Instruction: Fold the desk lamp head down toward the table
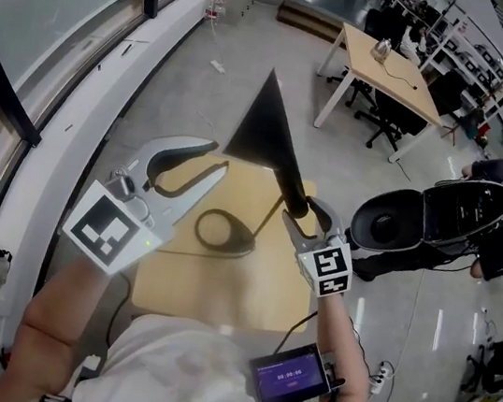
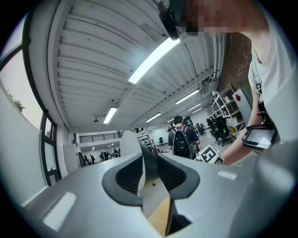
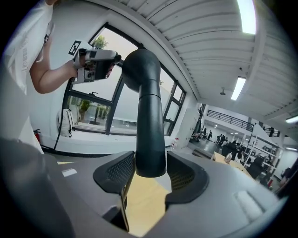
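Head view: I look down on a small wood table (image 1: 219, 285). The lamp stands on it.
Lamp foot: the round foot (image 1: 225, 249) sits flat near the middle of the table, a bit toward the far edge.
Lamp head: the black head (image 1: 264, 131) points up and away, out past the far edge. It is not folded down yet.
Lamp neck: the thick black neck (image 3: 150, 135) runs from the head down to my right gripper. It has a bend near the top.
Right gripper: my right gripper (image 3: 150, 172) has its jaws wide apart. The neck stands between them, very near both pads. I think they are not squeezing it, so the neck is not gripped.
Left gripper: my left gripper (image 1: 220, 157) is up in the air, just beside the near left corner of the head. Its jaws are a little apart and hold nothing.
Step now: I think I am getting ready to grab, with one gripper low on the neck and the other near the head.
How to do it well: close the right jaws snug on the neck so the lamp cannot tip or slide. Then take the head with the left jaws, close to the bend. Bring it down slowly in a curve toward the table top.
Watch out: the foot looks light to me. If I push sideways and not around the bend, the whole lamp may tip over the far edge.
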Motion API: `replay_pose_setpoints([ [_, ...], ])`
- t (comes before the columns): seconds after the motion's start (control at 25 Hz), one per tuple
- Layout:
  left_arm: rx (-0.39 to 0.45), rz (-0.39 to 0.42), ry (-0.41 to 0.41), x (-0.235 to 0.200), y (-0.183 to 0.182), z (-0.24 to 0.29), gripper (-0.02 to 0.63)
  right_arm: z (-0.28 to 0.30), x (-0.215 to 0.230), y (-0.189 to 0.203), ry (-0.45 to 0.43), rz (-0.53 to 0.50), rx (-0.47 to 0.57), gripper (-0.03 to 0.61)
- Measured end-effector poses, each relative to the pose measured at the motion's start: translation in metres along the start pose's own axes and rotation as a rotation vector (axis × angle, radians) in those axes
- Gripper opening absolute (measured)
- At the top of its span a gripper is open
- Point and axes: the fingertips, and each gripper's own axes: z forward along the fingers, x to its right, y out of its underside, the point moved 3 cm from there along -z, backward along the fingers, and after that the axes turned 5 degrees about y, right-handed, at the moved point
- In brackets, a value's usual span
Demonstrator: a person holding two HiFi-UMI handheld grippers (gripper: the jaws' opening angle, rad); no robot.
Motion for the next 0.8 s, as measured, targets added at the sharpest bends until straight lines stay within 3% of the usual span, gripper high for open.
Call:
replay_pose_setpoints([
  [0.24,-0.005,0.017,-0.026,-0.026,-0.015,-0.004,0.124,0.016,-0.011,-0.004,-0.001,-0.011,-0.009,0.22],
  [0.4,-0.001,0.095,-0.006,-0.048,-0.033,0.0,0.146,0.015,-0.019,-0.009,0.011,-0.009,-0.016,0.216],
  [0.6,0.027,0.048,0.065,-0.061,-0.04,0.028,0.223,0.016,-0.016,-0.003,0.024,-0.015,-0.017,0.215],
  [0.8,0.041,0.012,0.093,-0.061,-0.047,0.043,0.235,0.018,-0.019,-0.005,0.023,-0.016,-0.002,0.215],
])
